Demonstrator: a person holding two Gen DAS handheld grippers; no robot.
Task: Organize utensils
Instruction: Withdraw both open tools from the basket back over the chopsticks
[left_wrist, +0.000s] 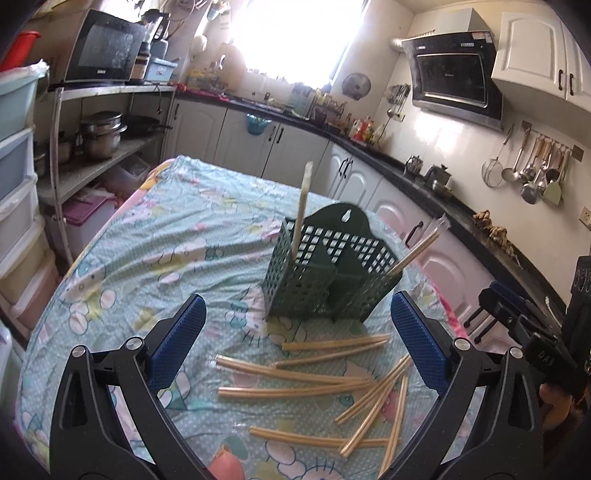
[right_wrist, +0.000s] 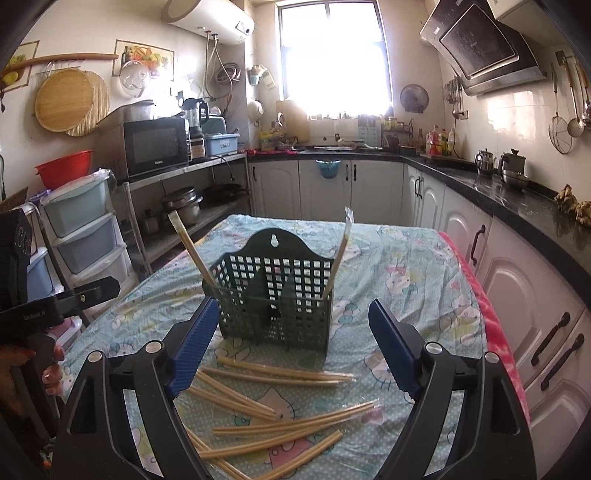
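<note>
Green caddy (right_wrist: 275, 295) mid-tabletop holds two wrapped chopstick pairs; loose pairs (right_wrist: 280, 413) lie toward near edge. Left tool (left_wrist: 299, 339), right tool (right_wrist: 291, 343) both spread, empty. Pick-up step; next: pinch one pair.

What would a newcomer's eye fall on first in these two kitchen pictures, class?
Probably the dark green slotted holder standing mid-table on the cartoon-print cloth, with two wrapped chopstick pairs leaning out of its end compartments. Next, the loose wrapped chopsticks scattered in front of it, framed by the open blue-padded right gripper.
</note>
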